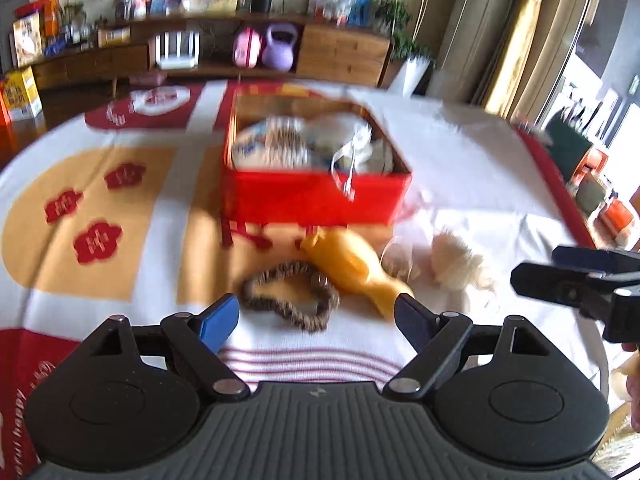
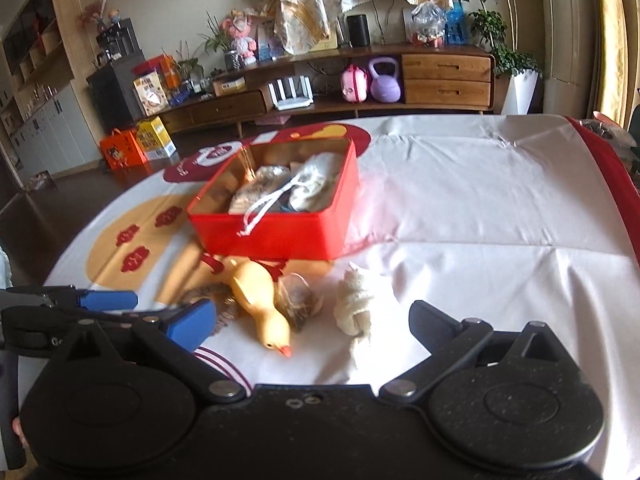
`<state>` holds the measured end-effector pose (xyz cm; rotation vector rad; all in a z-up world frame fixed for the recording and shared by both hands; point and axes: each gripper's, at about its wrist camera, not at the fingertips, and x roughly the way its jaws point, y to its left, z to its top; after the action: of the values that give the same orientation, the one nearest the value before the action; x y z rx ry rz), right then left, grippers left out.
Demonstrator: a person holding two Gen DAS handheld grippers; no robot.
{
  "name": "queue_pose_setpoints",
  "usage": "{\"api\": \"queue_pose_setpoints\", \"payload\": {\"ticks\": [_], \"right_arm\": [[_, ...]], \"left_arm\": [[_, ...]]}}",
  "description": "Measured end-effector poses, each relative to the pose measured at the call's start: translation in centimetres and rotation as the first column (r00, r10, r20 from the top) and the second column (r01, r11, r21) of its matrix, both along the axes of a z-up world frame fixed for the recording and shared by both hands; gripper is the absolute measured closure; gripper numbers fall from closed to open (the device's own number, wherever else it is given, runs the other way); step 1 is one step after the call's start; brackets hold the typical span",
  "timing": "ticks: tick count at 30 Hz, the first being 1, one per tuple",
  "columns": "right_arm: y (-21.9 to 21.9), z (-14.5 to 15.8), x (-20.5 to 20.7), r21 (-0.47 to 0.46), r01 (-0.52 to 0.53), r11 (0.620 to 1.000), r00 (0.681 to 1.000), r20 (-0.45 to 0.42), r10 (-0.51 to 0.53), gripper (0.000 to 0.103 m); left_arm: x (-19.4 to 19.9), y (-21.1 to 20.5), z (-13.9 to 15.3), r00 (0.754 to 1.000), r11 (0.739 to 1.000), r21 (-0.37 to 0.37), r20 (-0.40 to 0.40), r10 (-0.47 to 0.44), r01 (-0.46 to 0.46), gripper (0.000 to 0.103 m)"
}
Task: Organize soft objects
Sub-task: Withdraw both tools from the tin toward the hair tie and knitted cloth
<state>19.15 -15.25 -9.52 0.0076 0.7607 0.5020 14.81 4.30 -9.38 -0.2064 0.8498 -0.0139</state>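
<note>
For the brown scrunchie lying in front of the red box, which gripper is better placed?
Probably the left gripper: the scrunchie lies just ahead of its open fingers, while the right gripper faces the rubber duck and white plush.

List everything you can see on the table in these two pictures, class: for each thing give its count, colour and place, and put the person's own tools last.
Tin box: one, red, on the tablecloth behind the loose items, open, holding pale soft things and a white cord.
Rubber chicken: one, yellow, lying in front of the box.
Scrunchie: one, brown, left of the chicken.
Mesh pouch: one, brownish, right of the chicken, touching it.
Fluffy toy: one, cream, right of the pouch.
Tablecloth: one, white with red and orange patterns, covering the table.
Left claw: one, black with blue pads, open above the scrunchie.
Right claw: one, black, open near the chicken.
</note>
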Motion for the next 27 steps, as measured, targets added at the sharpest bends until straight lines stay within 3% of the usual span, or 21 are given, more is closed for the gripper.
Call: {"api": "queue_pose_setpoints", "payload": {"ticks": [11,20,25,27], "right_arm": [[-0.2,-2.8,3.0,-0.036,0.000,0.999,0.997,-0.071,-0.003,0.000],[0.5,-3.9,5.2,-0.060,-0.008,0.998,0.997,-0.082,0.003,0.004],[0.8,-4.6,5.9,-0.065,-0.001,0.998,0.996,-0.092,-0.005,0.012],[1.0,-4.8,6.1,-0.067,-0.003,0.998,0.995,-0.095,-0.004,0.016]], "left_arm": [[2.7,0.1,-4.2,0.995,0.999,0.030,-0.090,0.042,-0.039,0.018],[3.7,-1.7,-4.9,0.999,0.990,0.138,-0.049,0.016,-0.009,0.018],[4.1,-2.3,-5.3,0.999,0.983,0.185,-0.033,0.015,-0.008,0.019],[4.0,-2.5,-5.3,1.000,0.982,0.190,-0.020,0.016,-0.012,0.023]]}}
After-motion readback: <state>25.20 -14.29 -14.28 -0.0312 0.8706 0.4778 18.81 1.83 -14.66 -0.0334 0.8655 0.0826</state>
